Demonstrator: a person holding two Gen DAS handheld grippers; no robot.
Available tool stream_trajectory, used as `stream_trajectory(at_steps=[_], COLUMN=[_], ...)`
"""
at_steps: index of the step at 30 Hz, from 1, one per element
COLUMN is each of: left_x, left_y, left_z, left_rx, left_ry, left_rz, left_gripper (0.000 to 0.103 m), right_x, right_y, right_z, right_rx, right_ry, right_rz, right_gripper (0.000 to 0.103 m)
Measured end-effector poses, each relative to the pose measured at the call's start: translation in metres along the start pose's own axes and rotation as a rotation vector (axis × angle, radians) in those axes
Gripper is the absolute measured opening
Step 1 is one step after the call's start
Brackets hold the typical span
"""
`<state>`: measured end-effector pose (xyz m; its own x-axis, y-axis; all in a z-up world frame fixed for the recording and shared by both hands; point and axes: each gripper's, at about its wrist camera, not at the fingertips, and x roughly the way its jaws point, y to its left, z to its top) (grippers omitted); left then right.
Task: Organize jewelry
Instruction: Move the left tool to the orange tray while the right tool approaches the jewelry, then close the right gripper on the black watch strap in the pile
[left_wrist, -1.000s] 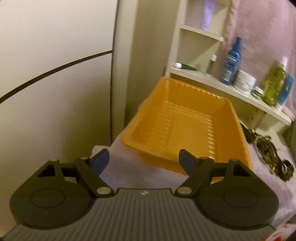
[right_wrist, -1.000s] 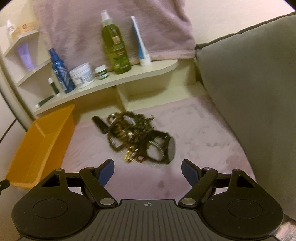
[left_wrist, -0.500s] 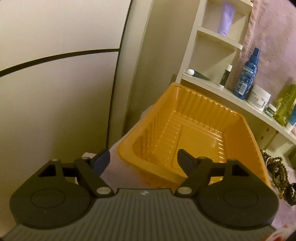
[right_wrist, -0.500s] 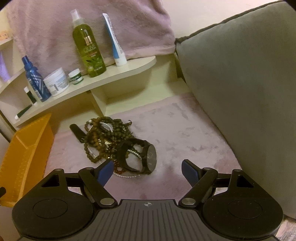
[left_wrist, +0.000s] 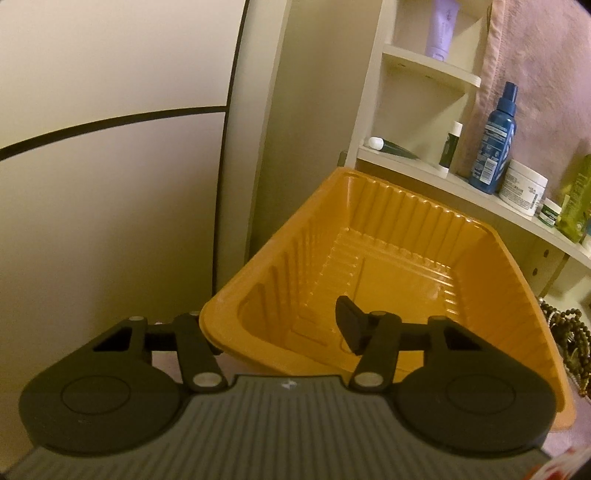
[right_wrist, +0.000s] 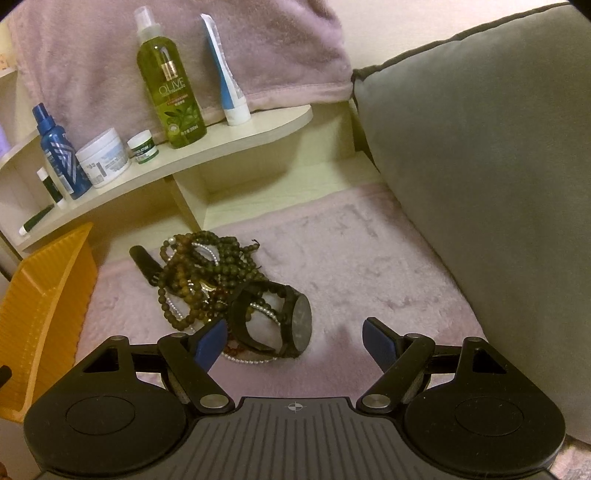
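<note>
— Left tool (left_wrist: 275, 325) first: where is it?

— Its fingers straddle the near left corner of the orange tray (left_wrist: 495, 258). One finger (left_wrist: 349, 328) hangs inside the tray over its ribbed floor; the other is hidden behind the tray's outer wall, so the rim sits between them. The jaws stand wide apart and I cannot tell whether either finger touches the plastic.

— And the right tool (right_wrist: 293, 341)?

— Spread open too, holding nothing. It hovers low over the pink fleece (right_wrist: 362, 258), with the left blue pad (right_wrist: 210, 341) just in front of the jewelry pile and the right pad over bare fleece.

— What is in the pile?

— A tangle of brown and dark green bead bracelets (right_wrist: 201, 277), some small pearl-like strands threaded among them, and a black wristwatch (right_wrist: 284, 321) lying on its side at the near edge, its face turned to the right. A short black bar pokes out at the far left of the heap; I cannot tell what it is.

— Where does the tray sit relative to that?

— To the left of the pile, well apart from it, also on the fleece. From the left wrist view a few beads (left_wrist: 569, 332) peek past the tray's right wall.

— Anything else around?

— A curved shelf (right_wrist: 236, 142) behind, carrying a green olive bottle (right_wrist: 170, 88), a blue spray bottle (right_wrist: 61, 151), a white jar (right_wrist: 103, 157) and a blue-and-white tube (right_wrist: 225, 74). A grey cushion (right_wrist: 480, 166) rises on the right.
</note>
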<state>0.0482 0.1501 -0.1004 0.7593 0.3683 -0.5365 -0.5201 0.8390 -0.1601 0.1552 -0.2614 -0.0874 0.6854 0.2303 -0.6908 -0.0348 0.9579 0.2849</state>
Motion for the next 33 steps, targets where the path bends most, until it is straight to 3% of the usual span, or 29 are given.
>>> stream_trajectory(at_steps=[4, 7, 19, 27, 28, 30, 33], left_x=[0.000, -0.001, -0.016, -0.019, -0.019, -0.021, -0.025], left_y=[0.002, 0.005, -0.003, -0.003, -0.003, -0.004, -0.004], left_z=[0.001, 0.004, 0.013, 0.025, 0.025, 0.025, 0.025], left_rx=[-0.003, 0.008, 0.159, 0.206, 0.215, 0.231, 0.264], left_ry=[-0.011, -0.024, -0.044, -0.069, -0.072, -0.083, -0.105], left_rz=[0.013, 0.032, 0.002, 0.004, 0.006, 0.009, 0.015], left_gripper=[0.041, 0.025, 0.019, 0.018, 0.018, 0.018, 0.018], right_x=[0.001, 0.001, -0.002, -0.001, -0.001, 0.003, 0.010], right_y=[0.000, -0.002, -0.004, -0.002, -0.002, -0.001, -0.002], right_z=[0.001, 0.001, 0.001, -0.001, -0.002, -0.001, 0.000], right_rx=[0.001, 0.002, -0.005, -0.052, -0.060, -0.078, -0.078], right_ry=[-0.001, 0.000, -0.006, -0.009, -0.010, 0.008, 0.026], right_rz=[0.004, 0.008, 0.039, 0.062, 0.062, 0.063, 0.051], right_gripper=[0.080, 0.080, 0.080, 0.080, 0.078, 0.061, 0.054])
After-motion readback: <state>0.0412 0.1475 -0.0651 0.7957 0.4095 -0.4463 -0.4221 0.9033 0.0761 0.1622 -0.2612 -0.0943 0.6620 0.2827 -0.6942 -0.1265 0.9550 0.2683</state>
